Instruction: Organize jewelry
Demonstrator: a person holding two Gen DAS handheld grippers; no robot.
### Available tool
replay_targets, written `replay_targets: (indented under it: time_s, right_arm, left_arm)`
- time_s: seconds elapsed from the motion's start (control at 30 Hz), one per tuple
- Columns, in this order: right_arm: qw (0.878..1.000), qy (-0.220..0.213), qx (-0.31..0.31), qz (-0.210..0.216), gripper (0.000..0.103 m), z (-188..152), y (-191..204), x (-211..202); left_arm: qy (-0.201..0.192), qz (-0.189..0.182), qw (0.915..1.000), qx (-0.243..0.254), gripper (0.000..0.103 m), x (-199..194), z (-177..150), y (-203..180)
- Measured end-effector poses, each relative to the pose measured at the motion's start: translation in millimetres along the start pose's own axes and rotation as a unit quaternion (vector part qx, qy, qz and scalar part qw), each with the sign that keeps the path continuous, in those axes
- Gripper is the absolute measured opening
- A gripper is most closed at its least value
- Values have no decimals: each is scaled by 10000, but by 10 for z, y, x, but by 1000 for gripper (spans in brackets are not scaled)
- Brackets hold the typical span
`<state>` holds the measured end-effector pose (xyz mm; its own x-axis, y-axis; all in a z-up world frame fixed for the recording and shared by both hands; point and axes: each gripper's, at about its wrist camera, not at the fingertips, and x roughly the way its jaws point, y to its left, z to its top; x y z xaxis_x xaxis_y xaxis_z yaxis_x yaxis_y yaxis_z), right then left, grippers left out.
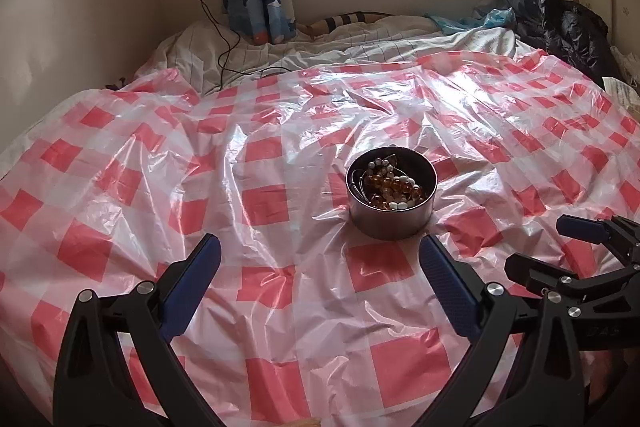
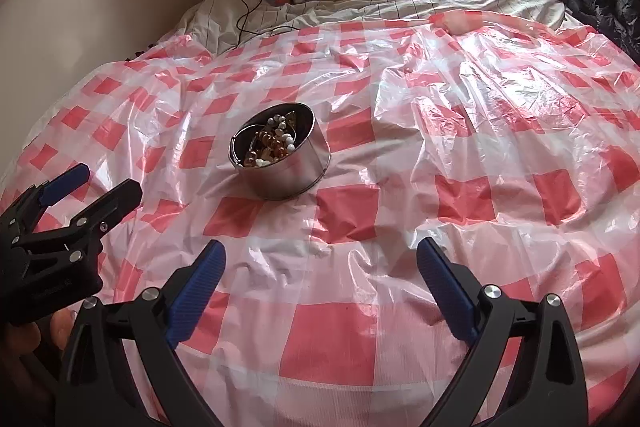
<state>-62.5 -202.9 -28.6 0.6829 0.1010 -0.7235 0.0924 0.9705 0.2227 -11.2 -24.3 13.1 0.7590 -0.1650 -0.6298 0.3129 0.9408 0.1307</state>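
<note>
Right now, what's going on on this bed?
A person holds a hand-held gripper in each hand over a bed covered with a red-and-white checked plastic sheet. A round metal tin sits on the sheet, holding beaded jewelry in amber and white. The left hand-held gripper and the right hand-held gripper are both open and empty, short of the tin. Nothing is being touched.

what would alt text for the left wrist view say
A round metal tin filled with amber and white bead jewelry sits on a red-and-white checked plastic sheet spread over a bed. The open left gripper hovers just short of it, with the right gripper at the right edge.
</note>
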Motion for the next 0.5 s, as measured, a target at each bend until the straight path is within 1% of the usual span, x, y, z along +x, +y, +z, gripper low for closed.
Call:
replay_targets:
  time_s: [0.1,0.2,0.33,0.5]
  right_arm:
    - [10000,18,-15,-25,92,-10,3,-6]
    - [10000,35,-46,-72,93,-27,10,-29]
    - [9999,42,-86,-136,93,-59,23,-61]
    - [9996,24,-112,-239,93,-104,35,-104]
  left_arm:
    - [82,-7,10000,41,95,14,-15,-10]
    - [225,90,9997,71,95,51,-32,-31]
    - [199,131,9997,103,95,23,-48,-44]
    - [164,27,9998,52,95,-32,-71,-39]
